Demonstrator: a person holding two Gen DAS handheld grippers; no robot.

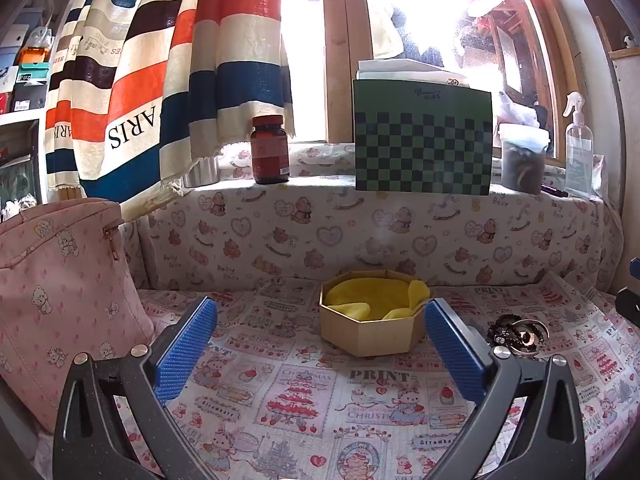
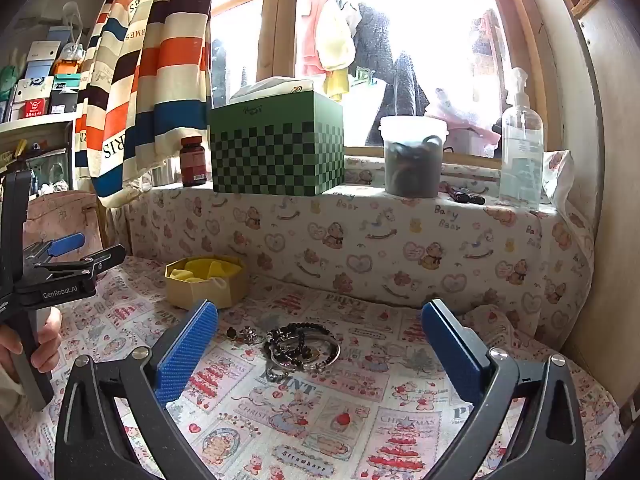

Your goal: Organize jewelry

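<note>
An octagonal tan box (image 1: 370, 330) lined with yellow cloth (image 1: 372, 296) sits open on the printed tablecloth; it also shows in the right wrist view (image 2: 206, 284). A pile of black bead bracelets and silver chains (image 2: 300, 348) lies on the cloth, with small ring pieces (image 2: 244, 334) to its left. The same pile shows in the left wrist view (image 1: 518, 332). My left gripper (image 1: 320, 314) is open and empty, facing the box. My right gripper (image 2: 320, 316) is open and empty, just short of the jewelry pile. The left gripper also shows at the left of the right wrist view (image 2: 68, 256).
A pink bear-print bag (image 1: 60, 292) stands at the left. On the covered sill stand a red-brown pill bottle (image 1: 270, 150), a green checkered box (image 2: 276, 148), a lidded tub (image 2: 414, 156) and a clear spray bottle (image 2: 520, 140). A striped curtain (image 1: 160, 60) hangs behind.
</note>
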